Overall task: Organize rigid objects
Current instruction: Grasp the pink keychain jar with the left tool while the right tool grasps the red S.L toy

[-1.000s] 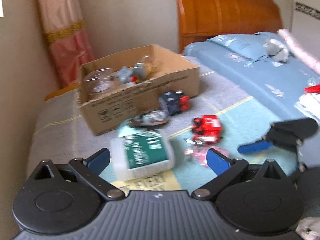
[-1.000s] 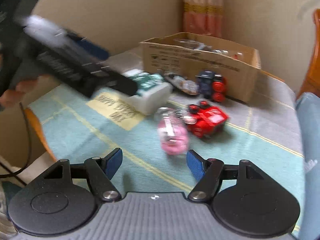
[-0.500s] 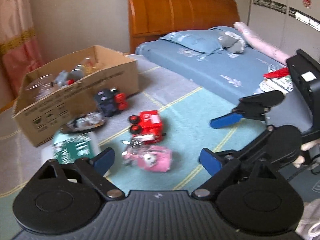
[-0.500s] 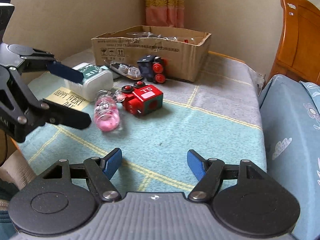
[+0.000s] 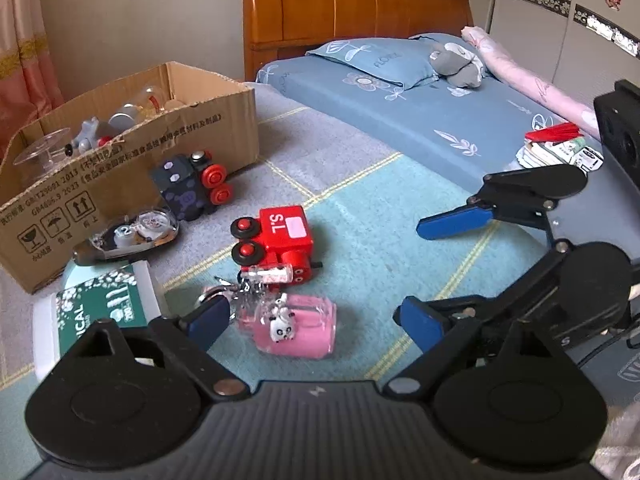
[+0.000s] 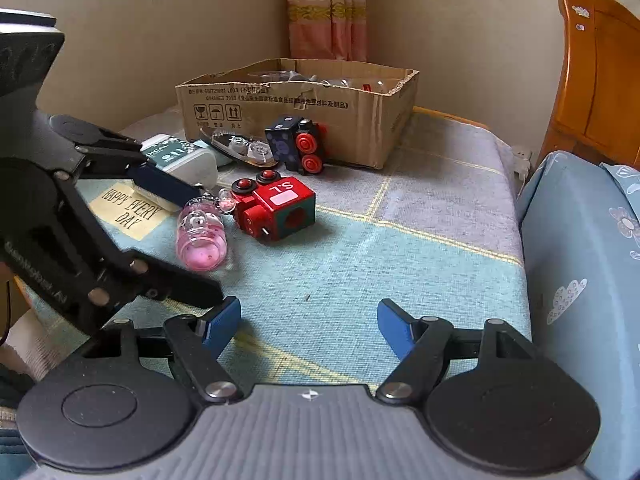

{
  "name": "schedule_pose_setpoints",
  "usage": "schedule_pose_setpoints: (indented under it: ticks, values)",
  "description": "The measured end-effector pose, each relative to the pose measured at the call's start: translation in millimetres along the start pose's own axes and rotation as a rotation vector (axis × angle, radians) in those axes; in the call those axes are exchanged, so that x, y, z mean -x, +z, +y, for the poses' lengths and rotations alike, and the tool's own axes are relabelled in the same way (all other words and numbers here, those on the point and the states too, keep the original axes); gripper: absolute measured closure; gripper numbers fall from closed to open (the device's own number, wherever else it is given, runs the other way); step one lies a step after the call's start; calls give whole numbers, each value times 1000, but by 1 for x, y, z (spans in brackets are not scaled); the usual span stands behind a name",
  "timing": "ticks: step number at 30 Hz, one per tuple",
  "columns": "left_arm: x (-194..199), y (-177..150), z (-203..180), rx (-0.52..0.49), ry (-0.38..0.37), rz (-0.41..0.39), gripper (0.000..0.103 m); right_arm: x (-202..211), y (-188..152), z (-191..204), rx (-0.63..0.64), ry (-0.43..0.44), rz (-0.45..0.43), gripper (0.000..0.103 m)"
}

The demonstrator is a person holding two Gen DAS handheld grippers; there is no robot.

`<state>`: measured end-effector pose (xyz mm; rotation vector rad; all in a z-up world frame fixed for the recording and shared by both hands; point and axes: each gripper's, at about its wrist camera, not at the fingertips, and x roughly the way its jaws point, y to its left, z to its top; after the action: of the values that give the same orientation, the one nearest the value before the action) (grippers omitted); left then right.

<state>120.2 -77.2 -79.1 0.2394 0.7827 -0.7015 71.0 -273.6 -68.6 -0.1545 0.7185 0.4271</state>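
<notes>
On the checked cloth lie a pink bottle with a keychain (image 5: 296,330) (image 6: 201,236), a red toy train (image 5: 278,238) (image 6: 276,208), a dark blue toy train (image 5: 190,190) (image 6: 298,148), a clear tape dispenser (image 5: 128,236) (image 6: 240,148) and a white box with a green label (image 5: 96,312) (image 6: 180,158). A cardboard box (image 5: 132,160) (image 6: 296,104) holds several items. My left gripper (image 5: 316,322) is open, just short of the pink bottle. My right gripper (image 6: 310,322) is open and empty over bare cloth; it also shows in the left wrist view (image 5: 436,268).
A bed with blue bedding (image 5: 400,96) (image 6: 580,260) and a wooden headboard (image 5: 352,0) borders the cloth. A grey plush toy (image 5: 456,62) and papers (image 5: 556,148) lie on it. A curtain (image 6: 328,8) hangs in the corner behind the box.
My left gripper has swung right and come closer to the pink bottle and red train. My right gripper has pulled back a little, and the left one now crosses its view.
</notes>
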Motion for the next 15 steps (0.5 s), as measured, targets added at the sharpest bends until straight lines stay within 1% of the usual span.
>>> schedule_pose_setpoints:
  ticks: [1, 3, 4, 5, 6, 8, 11, 15]
  values:
    - [-2, 1, 1, 3, -2, 5, 13, 0, 0, 0, 1, 0, 0, 24]
    - [-5, 0, 3, -1, -2, 21, 35, 0, 0, -1, 7, -3, 2, 23]
    - [-6, -1, 3, -2, 13, 29, 38, 0, 0, -1, 11, -5, 3, 23]
    - [-7, -1, 4, -3, 14, 31, 45, 0, 0, -1, 15, -8, 4, 22]
    - [-6, -2, 5, -2, 14, 27, 48, 0, 0, -2, 17, -10, 4, 22]
    - [-4, -3, 8, 8, 24, 21, 53, 0, -1, -2, 19, -8, 2, 21]
    - [-1, -4, 13, 31, 13, 25, 53, -2, 0, -2, 24, -7, 3, 18]
    - [6, -12, 12, 3, 9, 39, 53, -9, 5, -3, 38, 7, 1, 16]
